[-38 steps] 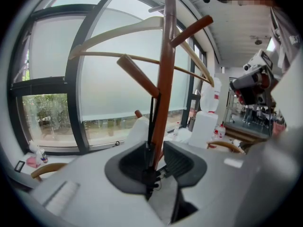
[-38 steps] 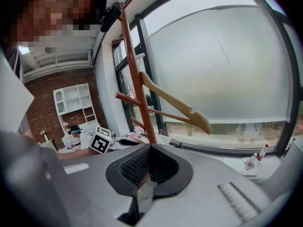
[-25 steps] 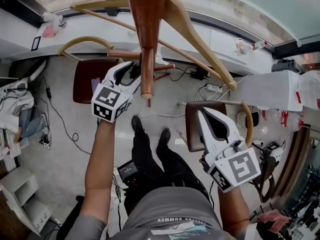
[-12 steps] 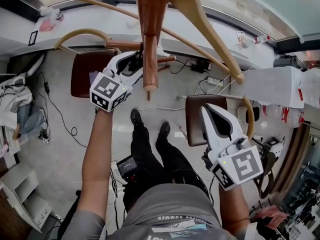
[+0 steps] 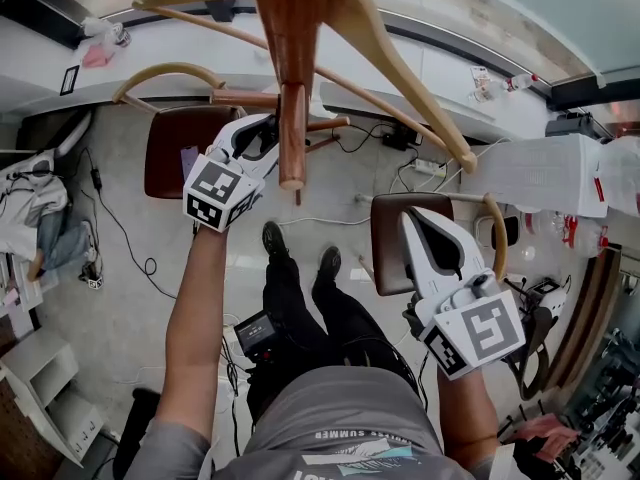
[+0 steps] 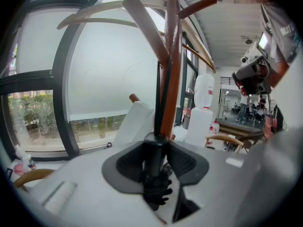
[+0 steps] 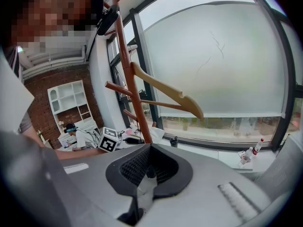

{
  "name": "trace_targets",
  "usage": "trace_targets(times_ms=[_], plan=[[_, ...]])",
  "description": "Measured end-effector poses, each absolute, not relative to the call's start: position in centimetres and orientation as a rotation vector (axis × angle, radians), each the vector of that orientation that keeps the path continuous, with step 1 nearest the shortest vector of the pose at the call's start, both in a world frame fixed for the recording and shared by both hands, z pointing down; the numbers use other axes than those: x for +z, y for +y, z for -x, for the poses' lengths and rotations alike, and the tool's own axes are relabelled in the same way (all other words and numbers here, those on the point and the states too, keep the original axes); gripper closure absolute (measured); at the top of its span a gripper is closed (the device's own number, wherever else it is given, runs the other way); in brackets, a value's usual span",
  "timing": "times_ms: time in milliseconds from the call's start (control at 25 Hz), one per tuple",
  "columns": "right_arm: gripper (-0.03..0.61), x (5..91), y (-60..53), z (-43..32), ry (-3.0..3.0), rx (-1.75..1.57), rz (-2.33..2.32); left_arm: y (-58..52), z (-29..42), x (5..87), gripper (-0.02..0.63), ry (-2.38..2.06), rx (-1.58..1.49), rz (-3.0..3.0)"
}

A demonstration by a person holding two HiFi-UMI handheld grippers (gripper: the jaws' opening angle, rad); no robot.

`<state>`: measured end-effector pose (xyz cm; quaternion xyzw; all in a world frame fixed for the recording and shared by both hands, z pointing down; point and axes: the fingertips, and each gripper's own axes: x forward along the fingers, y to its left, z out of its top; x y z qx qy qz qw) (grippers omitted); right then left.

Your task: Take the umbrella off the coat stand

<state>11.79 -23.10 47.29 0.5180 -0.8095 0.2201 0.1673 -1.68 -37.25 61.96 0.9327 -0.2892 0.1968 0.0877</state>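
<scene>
A reddish wooden coat stand [image 5: 290,68] rises right in front of me, with pegs and a pale wooden hanger [image 5: 400,78] on it. The black umbrella [image 6: 155,160] hangs close along the pole [image 6: 173,79]; its thick black shaft sits between my left gripper's pads. My left gripper [image 5: 262,136] is at the pole, its jaws closing, and the pads [image 6: 128,162] touch the shaft on both sides. In the head view the pole hides most of the umbrella. My right gripper [image 5: 415,223] hangs lower right, away from the stand [image 7: 128,74], open with nothing in it.
Two brown chairs stand below, one at left [image 5: 175,148] and one under the right gripper [image 5: 385,268]. Cables trail over the floor [image 5: 120,298]. A window sill [image 5: 120,78] runs behind the stand. A large white container [image 6: 201,112] stands beyond the pole.
My left gripper's jaws have narrowed around the umbrella shaft at the pole, and the gripper shifted slightly. The right gripper has stayed where it was.
</scene>
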Motion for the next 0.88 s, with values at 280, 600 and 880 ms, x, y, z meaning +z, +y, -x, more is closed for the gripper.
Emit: trace_targets(times_ms=[280, 600, 880], plan=[[0.577, 46.2, -22.8, -11.6, -2.325, 0.607, -1.479, -36.1, 2.8, 60.6, 0.466, -0.907, 0.615, -2.765], [0.577, 44.2, -22.5, -11.3, -2.357, 0.573, -1.486, -34.9, 4.5, 56.4, 0.466, -0.969, 0.596, -2.784], [0.577, 42.2, -22.0, -10.8, -2.378, 0.544, -1.492, -33.9, 6.3, 52.7, 0.466, -1.025, 0.583, -2.791]])
